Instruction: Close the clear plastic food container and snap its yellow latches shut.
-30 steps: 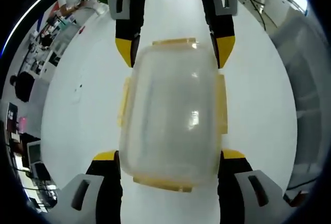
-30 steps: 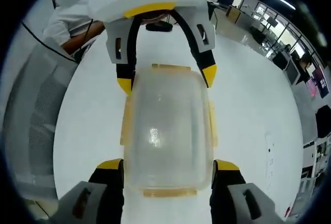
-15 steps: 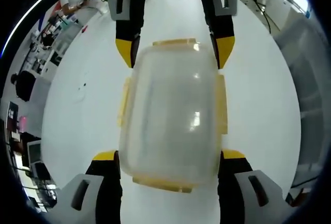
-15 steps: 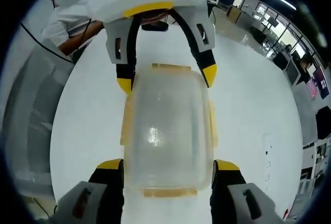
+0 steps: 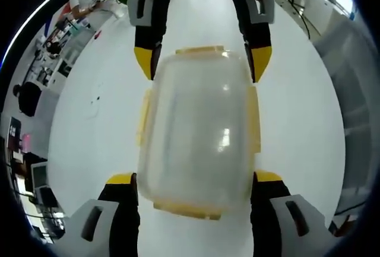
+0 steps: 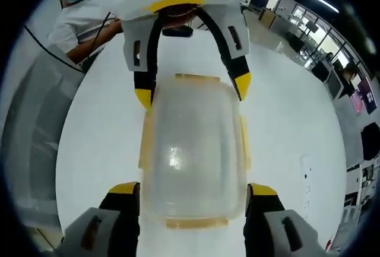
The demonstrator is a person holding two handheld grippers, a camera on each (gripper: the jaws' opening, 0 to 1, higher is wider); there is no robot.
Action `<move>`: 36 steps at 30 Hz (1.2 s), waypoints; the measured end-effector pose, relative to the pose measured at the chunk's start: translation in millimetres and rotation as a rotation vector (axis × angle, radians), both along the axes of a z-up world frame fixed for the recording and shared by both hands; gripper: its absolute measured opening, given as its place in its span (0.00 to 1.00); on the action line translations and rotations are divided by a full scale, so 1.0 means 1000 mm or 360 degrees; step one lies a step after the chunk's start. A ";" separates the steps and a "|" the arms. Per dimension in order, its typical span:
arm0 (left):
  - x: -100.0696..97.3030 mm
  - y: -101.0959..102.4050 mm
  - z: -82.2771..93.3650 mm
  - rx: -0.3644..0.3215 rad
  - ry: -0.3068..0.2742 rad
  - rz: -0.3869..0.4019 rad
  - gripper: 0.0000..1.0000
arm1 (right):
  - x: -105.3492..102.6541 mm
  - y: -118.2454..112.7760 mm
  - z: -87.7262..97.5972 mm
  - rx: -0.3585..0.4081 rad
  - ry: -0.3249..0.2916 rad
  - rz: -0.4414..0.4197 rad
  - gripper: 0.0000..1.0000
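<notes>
Container point(image 5: 196, 132) of clear plastic is seen on a white table point(image 5: 95, 126), lid on, lying lengthwise between the two grippers. In the left gripper view it is framed by the left gripper point(image 5: 195, 181), whose yellow-tipped jaws stand at either side of the near end, spread as wide as the container and close against its walls; whether they press on it cannot be told. At the far end of the same view the right gripper point(image 5: 202, 64) is seen, its yellow tips set at the container's two far corners.

In the right gripper view the container point(image 6: 193, 150) is met from the other end. The right gripper point(image 6: 193, 193) flanks the near end with its jaws spread to the container's width, and the left gripper point(image 6: 191, 88) is seen beyond, its tips at the far corners. A firm grip cannot be confirmed for either one.

Yellow latches point(image 5: 254, 120) are seen along all four edges of the lid; the side ones lie flat against the walls, while the near end latch point(image 5: 189, 209) juts out a little. Whether any is fully snapped cannot be told.

A person's sleeve point(image 6: 83, 22) is seen behind the left gripper in the right gripper view.
</notes>
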State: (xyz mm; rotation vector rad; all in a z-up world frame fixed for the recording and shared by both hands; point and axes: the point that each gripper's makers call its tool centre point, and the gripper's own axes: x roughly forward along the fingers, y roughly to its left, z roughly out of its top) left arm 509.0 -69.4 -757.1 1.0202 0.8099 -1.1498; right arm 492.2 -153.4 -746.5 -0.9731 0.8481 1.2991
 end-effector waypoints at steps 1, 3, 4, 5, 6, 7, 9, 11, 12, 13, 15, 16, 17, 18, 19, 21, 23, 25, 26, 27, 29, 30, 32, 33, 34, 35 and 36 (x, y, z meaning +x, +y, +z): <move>0.001 0.001 0.001 -0.0002 -0.0005 -0.0001 0.77 | 0.000 0.000 0.000 0.0000 0.0000 -0.0003 0.72; 0.002 0.004 0.003 -0.0005 -0.0013 0.0010 0.79 | 0.001 -0.001 0.002 0.0004 -0.0012 -0.0011 0.72; 0.002 0.004 0.003 -0.0008 -0.0010 0.0014 0.78 | 0.001 -0.002 0.002 0.0001 -0.0012 -0.0013 0.72; 0.001 0.005 0.004 -0.0012 -0.0013 0.0013 0.78 | 0.000 -0.003 0.002 0.0002 -0.0007 -0.0015 0.71; 0.001 0.006 0.004 -0.0012 -0.0017 0.0012 0.78 | 0.000 -0.003 0.002 0.0006 -0.0004 -0.0023 0.70; 0.001 0.007 0.005 -0.0012 -0.0016 0.0015 0.78 | 0.000 -0.003 0.003 0.0012 -0.0010 -0.0029 0.70; 0.001 0.007 0.006 -0.0020 -0.0020 0.0025 0.78 | 0.001 -0.005 0.004 0.0024 -0.0015 -0.0059 0.70; 0.001 0.007 0.008 -0.0028 -0.0025 0.0030 0.78 | 0.000 -0.006 0.005 0.0022 -0.0018 -0.0068 0.71; 0.000 0.006 0.009 -0.0039 -0.0020 0.0041 0.79 | -0.001 -0.007 0.006 0.0023 -0.0028 -0.0068 0.71; 0.000 0.006 0.010 -0.0046 -0.0024 0.0044 0.79 | -0.001 -0.008 0.008 0.0028 -0.0037 -0.0073 0.71; -0.001 0.005 0.011 -0.0056 -0.0026 0.0053 0.79 | -0.001 -0.009 0.010 0.0044 -0.0042 -0.0095 0.71; -0.001 0.004 0.012 -0.0063 -0.0031 0.0057 0.79 | 0.000 -0.010 0.011 0.0046 -0.0051 -0.0101 0.71; -0.002 0.004 0.013 -0.0071 -0.0034 0.0062 0.79 | 0.000 -0.011 0.012 0.0048 -0.0055 -0.0109 0.71; -0.003 0.003 0.015 -0.0081 -0.0034 0.0066 0.79 | -0.001 -0.012 0.013 0.0060 -0.0058 -0.0127 0.71; -0.003 0.002 0.016 -0.0099 -0.0042 0.0075 0.79 | -0.002 -0.012 0.014 0.0074 -0.0061 -0.0139 0.71; 0.000 0.002 0.020 -0.0108 -0.0087 0.0097 0.78 | -0.003 -0.014 0.016 0.0094 -0.0070 -0.0178 0.71; 0.000 0.002 0.023 -0.0133 -0.0106 0.0109 0.78 | -0.004 -0.015 0.016 0.0116 -0.0069 -0.0219 0.70; 0.000 0.001 0.025 -0.0161 -0.0109 0.0132 0.79 | -0.006 -0.017 0.016 0.0115 -0.0077 -0.0231 0.70; 0.000 0.002 0.025 -0.0163 -0.0114 0.0143 0.79 | -0.008 -0.018 0.016 0.0118 -0.0075 -0.0239 0.70; -0.001 0.001 0.027 -0.0176 -0.0112 0.0153 0.79 | -0.008 -0.018 0.016 0.0124 -0.0081 -0.0247 0.70; -0.002 0.002 0.028 -0.0182 -0.0112 0.0168 0.79 | -0.008 -0.019 0.018 0.0137 -0.0093 -0.0266 0.70; -0.003 0.002 0.028 -0.0183 -0.0109 0.0174 0.79 | -0.010 -0.019 0.019 0.0149 -0.0096 -0.0278 0.71; -0.005 0.002 0.028 -0.0200 -0.0098 0.0197 0.79 | -0.011 -0.019 0.021 0.0161 -0.0102 -0.0291 0.71; -0.006 0.002 0.028 -0.0206 -0.0098 0.0203 0.79 | -0.013 -0.018 0.022 0.0174 -0.0100 -0.0297 0.72; -0.008 0.003 0.029 -0.0218 -0.0101 0.0212 0.79 | -0.014 -0.018 0.022 0.0183 -0.0100 -0.0306 0.72; -0.008 0.003 0.029 -0.0221 -0.0099 0.0216 0.79 | -0.014 -0.019 0.023 0.0194 -0.0104 -0.0319 0.72; -0.009 0.003 0.029 -0.0226 -0.0096 0.0227 0.79 | -0.014 -0.019 0.023 0.0200 -0.0106 -0.0328 0.72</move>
